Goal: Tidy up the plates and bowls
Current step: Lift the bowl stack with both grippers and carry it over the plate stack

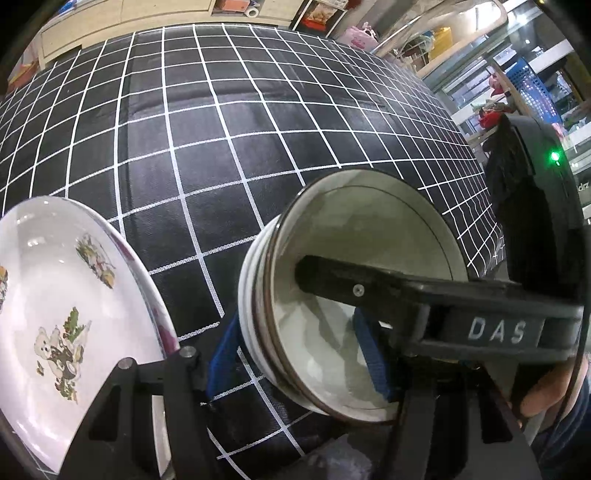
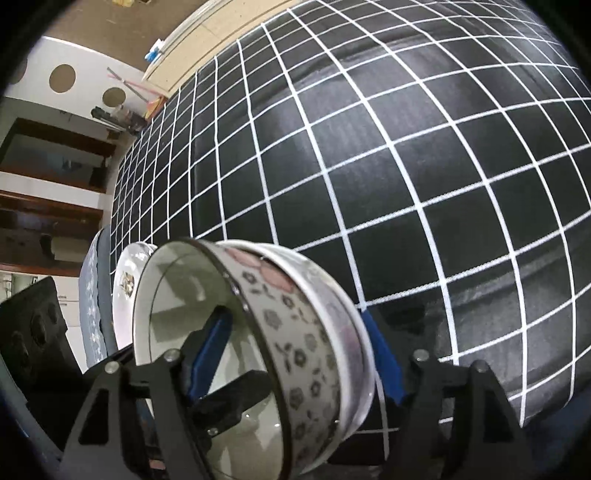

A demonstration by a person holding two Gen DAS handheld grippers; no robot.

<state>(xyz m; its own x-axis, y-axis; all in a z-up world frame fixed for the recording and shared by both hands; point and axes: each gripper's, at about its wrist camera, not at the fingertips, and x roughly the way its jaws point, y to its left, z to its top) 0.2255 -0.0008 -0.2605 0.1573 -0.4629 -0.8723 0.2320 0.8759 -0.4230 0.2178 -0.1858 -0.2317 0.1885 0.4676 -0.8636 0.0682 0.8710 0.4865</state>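
Note:
A stack of nested bowls [image 1: 354, 295], white inside with dark rims, is tipped on its side above the black grid tablecloth [image 1: 221, 129]. My left gripper [image 1: 295, 354] is shut on the stack's wall, blue pads inside and outside. My right gripper [image 2: 295, 354] grips the same bowls [image 2: 295, 332], whose outside has a floral pattern; its black finger [image 1: 369, 288] reaches into the bowl in the left wrist view. A white plate with bear pictures [image 1: 55, 314] lies at the left; it also shows in the right wrist view [image 2: 129, 280].
The grid-covered table [image 2: 406, 166] stretches far ahead. Shelves and clutter [image 1: 498, 92] stand beyond its right edge. A cabinet [image 1: 129, 18] stands behind the table. The table's near edge [image 2: 535, 424] runs beside the bowls.

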